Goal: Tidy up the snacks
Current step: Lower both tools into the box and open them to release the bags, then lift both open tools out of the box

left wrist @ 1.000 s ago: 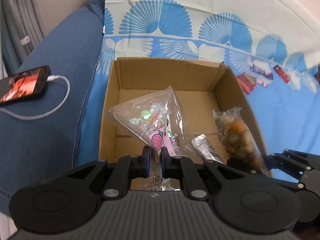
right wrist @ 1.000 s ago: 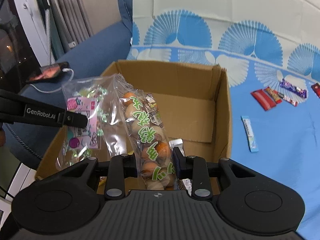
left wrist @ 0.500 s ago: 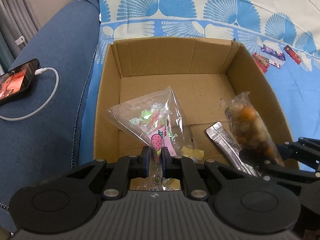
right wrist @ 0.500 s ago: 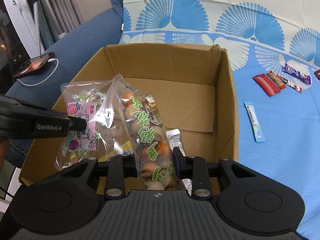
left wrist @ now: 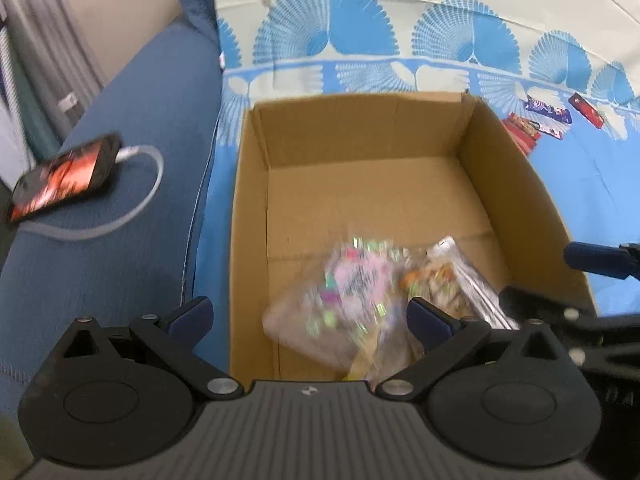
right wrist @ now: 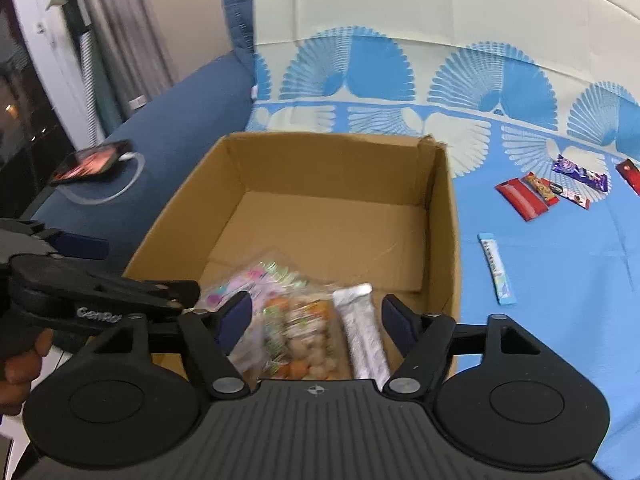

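Observation:
An open cardboard box [left wrist: 252,200] [right wrist: 444,216] stands on a blue patterned cloth. On its near floor lie a clear candy bag [left wrist: 348,300] [right wrist: 256,280], blurred by motion, a bag of orange and beige snacks [left wrist: 436,280] [right wrist: 304,332] and a silver packet [left wrist: 472,280] [right wrist: 362,332]. My left gripper [left wrist: 308,316] [right wrist: 132,268] hovers over the box's near left; its jaws are opening wide and the candy bag lies below them, untouched. My right gripper [right wrist: 316,316] [left wrist: 560,280] is over the near right, jaws opening, with the snack bag loose between the fingers.
A phone [left wrist: 64,172] [right wrist: 92,160] on a white cable lies on the blue sofa left of the box. Several snack bars [right wrist: 552,192] [left wrist: 540,120] and a light-blue stick [right wrist: 496,268] lie on the cloth at the right. A hand [right wrist: 20,364] holds the left gripper.
Both grippers were shut on their bags and have opened. The candy bag and the snack bag have dropped to the box floor beside the silver packet.

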### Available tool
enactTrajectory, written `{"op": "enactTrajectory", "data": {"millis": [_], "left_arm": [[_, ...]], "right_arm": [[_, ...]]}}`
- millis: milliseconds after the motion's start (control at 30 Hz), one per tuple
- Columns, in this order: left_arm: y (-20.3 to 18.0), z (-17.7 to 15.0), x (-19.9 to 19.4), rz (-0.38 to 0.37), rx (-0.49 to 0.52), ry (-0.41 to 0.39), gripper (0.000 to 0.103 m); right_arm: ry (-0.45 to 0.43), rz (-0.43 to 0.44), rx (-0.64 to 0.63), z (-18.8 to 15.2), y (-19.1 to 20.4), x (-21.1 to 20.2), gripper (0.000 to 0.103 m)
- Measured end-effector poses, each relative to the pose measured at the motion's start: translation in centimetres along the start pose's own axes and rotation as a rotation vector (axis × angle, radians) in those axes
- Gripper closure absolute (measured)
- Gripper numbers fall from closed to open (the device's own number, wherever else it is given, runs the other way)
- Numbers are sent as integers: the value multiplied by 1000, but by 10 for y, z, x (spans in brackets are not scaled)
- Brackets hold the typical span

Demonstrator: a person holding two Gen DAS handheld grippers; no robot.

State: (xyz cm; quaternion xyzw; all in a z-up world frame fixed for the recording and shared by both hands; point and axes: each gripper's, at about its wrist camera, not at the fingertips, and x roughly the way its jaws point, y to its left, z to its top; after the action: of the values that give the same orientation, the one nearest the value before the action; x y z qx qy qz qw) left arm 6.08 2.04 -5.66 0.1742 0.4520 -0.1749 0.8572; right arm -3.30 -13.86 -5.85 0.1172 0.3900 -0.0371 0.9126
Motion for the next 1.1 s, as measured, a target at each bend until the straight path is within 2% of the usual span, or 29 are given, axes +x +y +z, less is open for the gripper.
{"op": "enactTrajectory", "data": {"millis": [233, 400, 700, 1100], "left_arm": [[8, -40, -38, 2, -103, 33, 0], [7, -59, -67, 32, -165, -4, 0], [-6, -77, -110, 44, -155, -103, 0], [-16, -87, -145, 47, -148, -171, 0]], "right_arm": [[30, 11, -49, -30, 26, -36, 19], [14, -8, -57, -41, 37, -60, 15], [-64, -30, -76, -57, 48, -104, 12], [-168, -27, -85, -72, 49, -145, 10]]}}
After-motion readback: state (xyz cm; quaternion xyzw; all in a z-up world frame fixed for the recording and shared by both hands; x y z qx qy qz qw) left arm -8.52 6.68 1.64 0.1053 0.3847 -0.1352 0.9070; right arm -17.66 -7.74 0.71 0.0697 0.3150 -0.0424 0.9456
